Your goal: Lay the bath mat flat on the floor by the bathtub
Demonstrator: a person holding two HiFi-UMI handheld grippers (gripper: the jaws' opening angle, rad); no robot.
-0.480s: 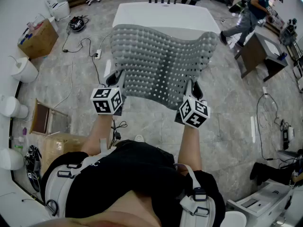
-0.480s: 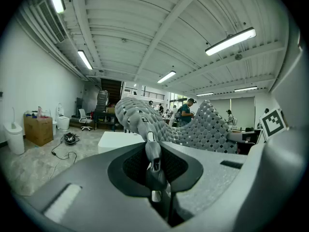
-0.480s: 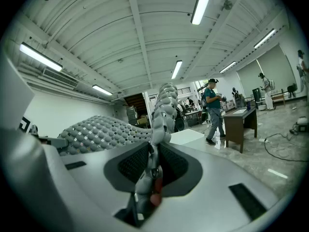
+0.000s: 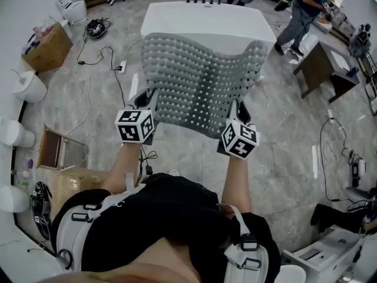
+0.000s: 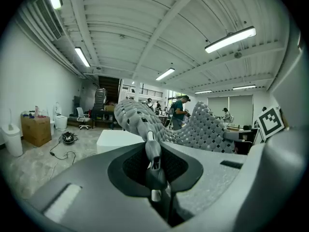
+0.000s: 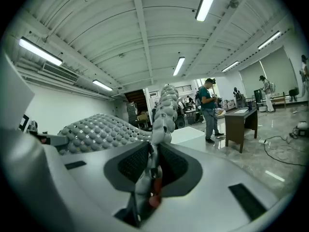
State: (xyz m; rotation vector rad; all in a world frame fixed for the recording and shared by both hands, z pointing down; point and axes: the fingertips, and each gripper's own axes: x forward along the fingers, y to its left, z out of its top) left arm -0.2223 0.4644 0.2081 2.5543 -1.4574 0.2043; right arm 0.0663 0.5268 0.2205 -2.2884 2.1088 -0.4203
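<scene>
Aloft, bath mat (grey, sagging) in left gripper and right gripper

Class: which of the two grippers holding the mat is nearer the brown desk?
The right gripper, on the mat corner toward the desk; the left gripper is farther off.

Grey marble floor; brown desk right; cardboard box left; ribbed ceiling, tube lights.

One bath mat, two tongs, left tongs and right tongs, one bathtub, one person in teal
</scene>
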